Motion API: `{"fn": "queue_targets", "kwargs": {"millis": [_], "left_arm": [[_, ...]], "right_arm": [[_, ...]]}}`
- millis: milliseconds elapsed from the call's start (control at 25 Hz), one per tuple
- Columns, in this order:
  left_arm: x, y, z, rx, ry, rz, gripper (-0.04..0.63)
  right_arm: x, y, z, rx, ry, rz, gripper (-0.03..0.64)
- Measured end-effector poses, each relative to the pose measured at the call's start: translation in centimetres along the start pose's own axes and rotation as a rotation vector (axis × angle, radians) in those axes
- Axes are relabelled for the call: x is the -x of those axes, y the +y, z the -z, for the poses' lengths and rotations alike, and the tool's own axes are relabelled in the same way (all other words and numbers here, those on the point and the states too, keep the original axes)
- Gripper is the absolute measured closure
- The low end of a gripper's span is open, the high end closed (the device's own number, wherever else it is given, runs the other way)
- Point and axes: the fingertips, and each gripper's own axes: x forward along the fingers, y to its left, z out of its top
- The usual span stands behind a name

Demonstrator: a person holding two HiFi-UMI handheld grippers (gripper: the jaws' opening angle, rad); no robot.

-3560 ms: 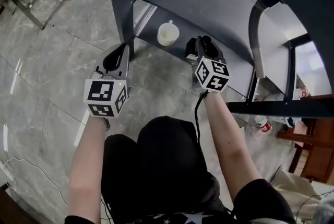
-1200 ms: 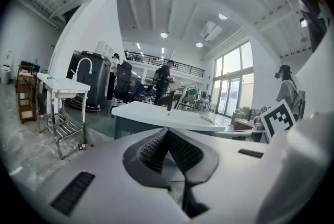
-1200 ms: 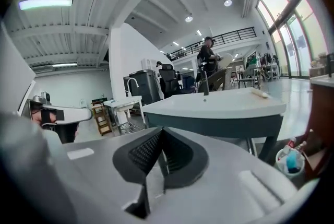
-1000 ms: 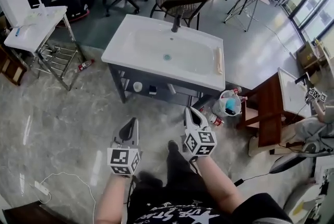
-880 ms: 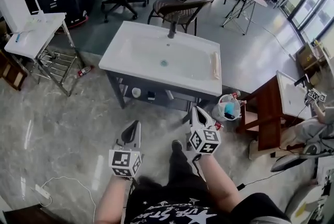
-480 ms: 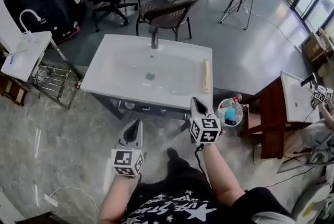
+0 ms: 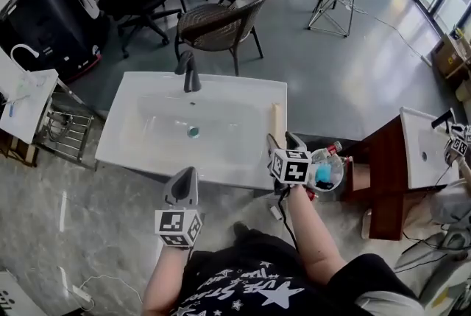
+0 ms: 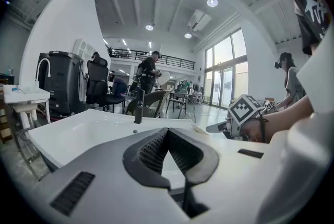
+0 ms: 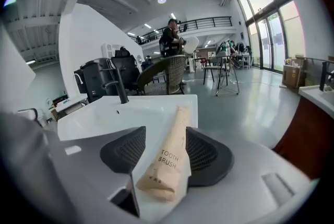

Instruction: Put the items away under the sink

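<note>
A tan paper toothbrush packet (image 7: pixel 277 119) (image 9: pixel 169 157) lies along the right rim of the white sink (image 7: pixel 147 123) (image 9: pixel 146 105). My right gripper (image 7: pixel 282 139) (image 9: pixel 166 134) is at its near end. Its jaws have just been opening and now stand apart, with the packet between them on the rim. My left gripper (image 7: pixel 188 173) (image 8: pixel 167 130) hovers at the sink's front edge (image 8: pixel 78 124), shut and empty. The left gripper view also shows the right gripper (image 8: pixel 219 126) at the right. The space under the sink is hidden.
A black faucet (image 7: pixel 189 71) (image 8: pixel 138 106) stands at the back of the basin. A clear bag of bottles (image 7: pixel 324 163) sits on the floor right of the sink, beside a wooden stand (image 7: pixel 383 174). A wicker chair (image 7: pixel 221 16) is behind, and a small sink stand (image 7: pixel 22 93) is at the left.
Both grippers came forward from over the floor to the sink top. The right one reached the right rim and its jaws parted around the toothbrush packet. The left stayed shut.
</note>
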Motion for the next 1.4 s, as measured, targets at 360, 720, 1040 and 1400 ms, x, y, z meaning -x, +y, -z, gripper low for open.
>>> {"fn": "queue_targets", "kwargs": {"millis": [360, 720, 1040, 1400], "left_arm": [[-1.5, 0.4, 0.3, -0.001, 0.022, -0.035, 0.589], [1.3, -0.1, 1.7, -0.016, 0.028, -0.028, 0.589], [11.0, 3.2, 3.5, 0.006, -0.002, -0.097, 0.589], [29.5, 11.1, 6.7, 0.016, -0.029, -0.231, 0.589]], "right_arm": [[-2.8, -1.5, 3.3, 0.126, 0.192, 0.073, 0.419], [-0.6, -2.3, 3.3, -0.03, 0.148, 0.083, 0.583], [4.4, 6.4, 3.3, -0.022, -0.025, -0.07, 0.584], [13.5, 25.8, 11.8, -0.064, -0.049, -0.317, 0.584]]}}
